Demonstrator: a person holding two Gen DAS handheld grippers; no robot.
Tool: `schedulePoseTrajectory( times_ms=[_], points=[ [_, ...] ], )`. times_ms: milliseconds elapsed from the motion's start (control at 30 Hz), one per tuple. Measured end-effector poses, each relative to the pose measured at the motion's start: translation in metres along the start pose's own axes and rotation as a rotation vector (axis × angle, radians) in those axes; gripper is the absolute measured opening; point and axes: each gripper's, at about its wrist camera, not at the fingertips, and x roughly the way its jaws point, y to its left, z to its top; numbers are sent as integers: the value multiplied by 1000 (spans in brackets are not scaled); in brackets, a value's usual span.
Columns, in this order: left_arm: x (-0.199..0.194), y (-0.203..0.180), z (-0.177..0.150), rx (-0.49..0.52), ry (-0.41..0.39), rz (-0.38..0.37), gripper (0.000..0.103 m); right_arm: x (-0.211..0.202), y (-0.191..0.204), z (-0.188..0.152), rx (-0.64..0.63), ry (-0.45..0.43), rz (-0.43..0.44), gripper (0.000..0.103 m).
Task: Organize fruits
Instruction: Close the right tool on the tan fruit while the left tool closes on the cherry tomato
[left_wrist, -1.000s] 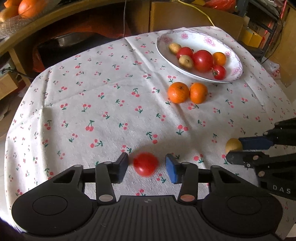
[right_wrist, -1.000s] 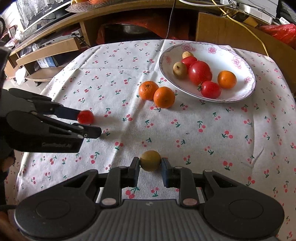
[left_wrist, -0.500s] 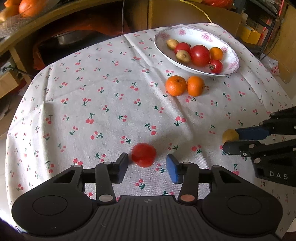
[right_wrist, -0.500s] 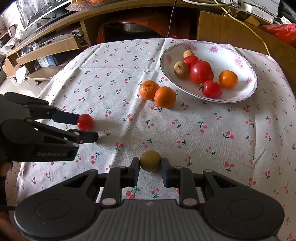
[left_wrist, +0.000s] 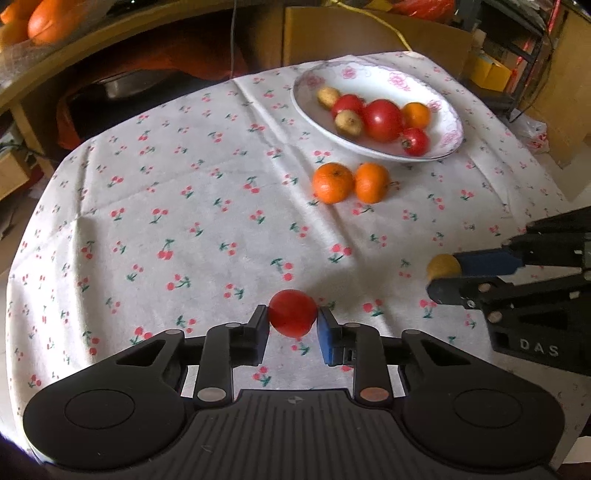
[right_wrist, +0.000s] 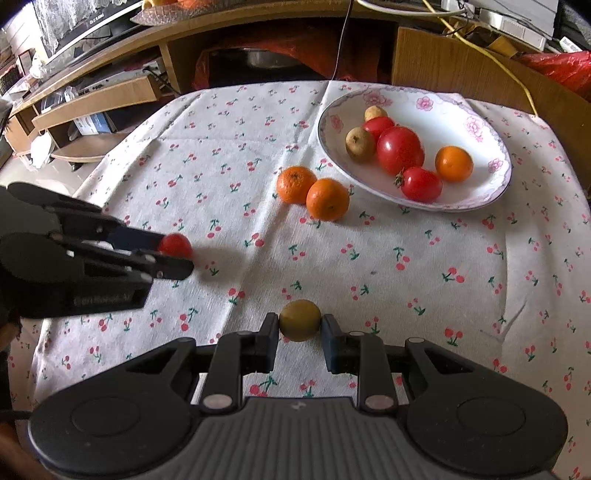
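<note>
My left gripper (left_wrist: 292, 325) is shut on a small red tomato (left_wrist: 292, 313) near the front of the cherry-print tablecloth; it also shows in the right wrist view (right_wrist: 176, 244). My right gripper (right_wrist: 300, 326) is shut on a small yellow-green fruit (right_wrist: 300, 319), seen from the left wrist view too (left_wrist: 442, 266). Two oranges (left_wrist: 332, 182) (left_wrist: 372, 182) lie side by side on the cloth in front of a white flowered plate (left_wrist: 448, 110). The plate holds red tomatoes, an orange and small brown-yellow fruits.
The table (right_wrist: 221, 155) drops off at its left and front edges. Wooden shelves (right_wrist: 92, 96) and a metal pan stand behind it. A cardboard box (right_wrist: 461, 70) and a yellow cable are at the back right.
My left gripper has closed its fingers onto the red tomato, which was loose between open fingers before. My right gripper keeps holding the yellow-green fruit.
</note>
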Motion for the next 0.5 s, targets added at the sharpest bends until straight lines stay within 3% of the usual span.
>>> schedulePoseTrajectory(
  times_ms=[500],
  points=[
    [-8, -32, 34, 26, -71, -62, 36, -18, -21, 20, 70, -85, -19, 22]
  ],
)
